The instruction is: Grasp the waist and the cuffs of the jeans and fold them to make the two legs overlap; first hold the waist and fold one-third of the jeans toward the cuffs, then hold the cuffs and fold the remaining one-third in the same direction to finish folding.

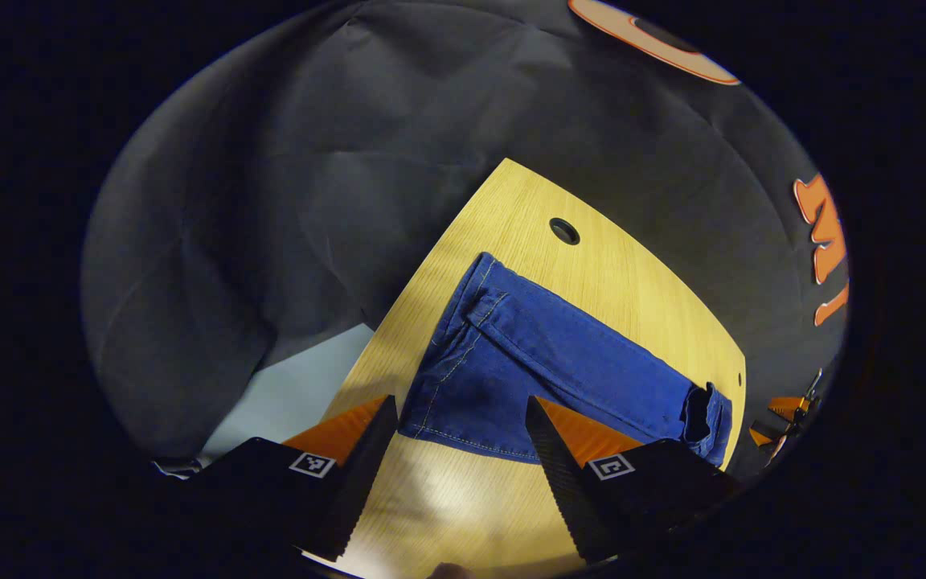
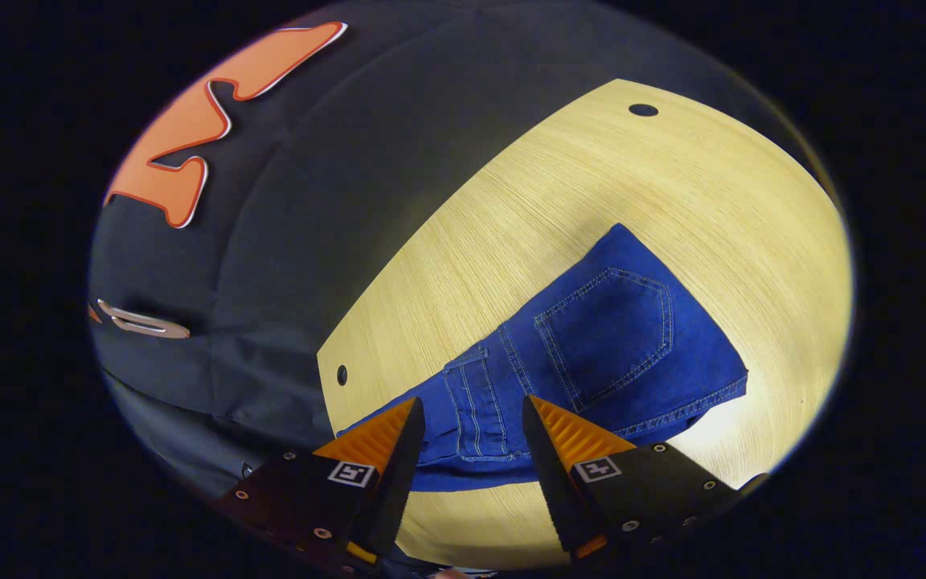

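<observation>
Filling the lower part of both views, a pale wooden table (image 1: 632, 273) is standing against the booth's black cloth wall (image 1: 310, 161), with a round cable hole (image 1: 564, 231) showing near its far edge. The blue jeans (image 1: 543, 362) are lying flat on the table as a compact folded bundle, reaching toward the table's right edge in the left gripper view; in the right gripper view a back pocket (image 2: 608, 330) is facing up and the bundle is sitting near the table's left edge. The left gripper (image 1: 463, 422) is hovering above the near hem of the bundle with its jaws spread wide, holding nothing. The right gripper (image 2: 471, 422) is likewise gaping wide over the denim, gripping nothing.
</observation>
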